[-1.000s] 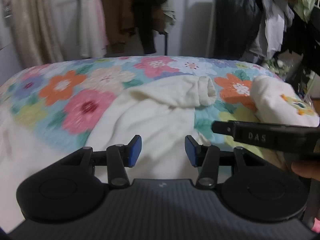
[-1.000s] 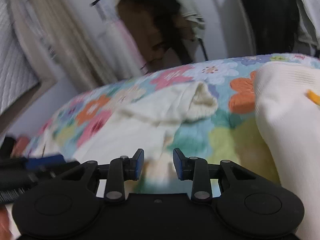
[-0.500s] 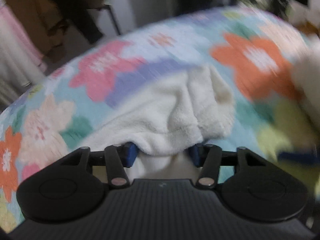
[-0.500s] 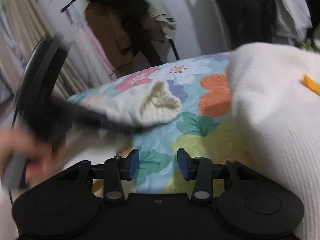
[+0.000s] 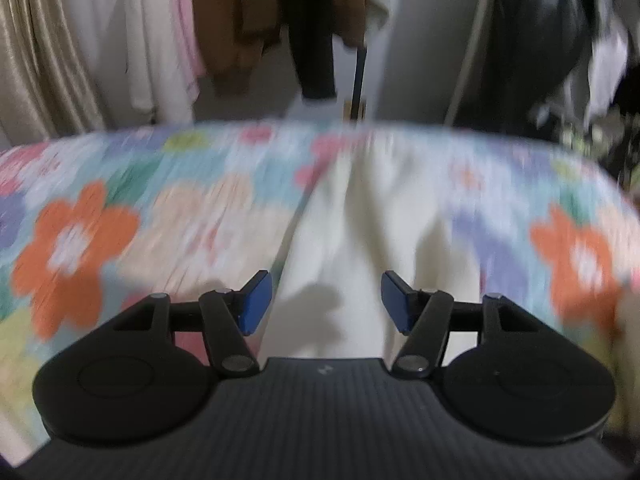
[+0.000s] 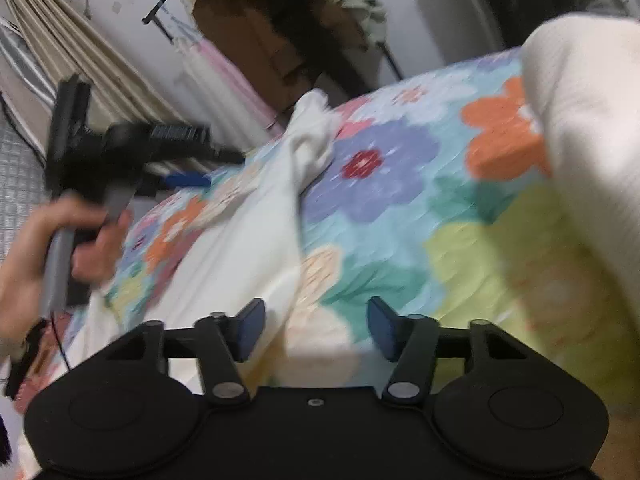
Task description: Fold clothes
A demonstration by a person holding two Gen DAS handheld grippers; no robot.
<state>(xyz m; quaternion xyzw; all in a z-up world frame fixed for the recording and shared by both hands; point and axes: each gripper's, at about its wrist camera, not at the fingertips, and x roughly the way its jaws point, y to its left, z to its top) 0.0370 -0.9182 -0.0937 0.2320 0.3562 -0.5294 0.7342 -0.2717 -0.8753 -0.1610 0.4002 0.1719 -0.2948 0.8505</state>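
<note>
Sleeve point(image 5: 372, 216) of cream garment stretched flat on floral bedspread point(image 5: 120, 216), likely smoothed for folding. Left gripper point(image 5: 326, 300) jaws just opened, wide, nothing pinched. Right gripper point(image 6: 316, 328) also just opened, empty, near garment edge.

A home bedroom: a flower-print bedspread point(image 5: 120, 216) is lying just ahead of the claw, with clothes hanging point(image 5: 240, 20) on a rack and curtains point(image 5: 36, 40) beyond it.
</note>
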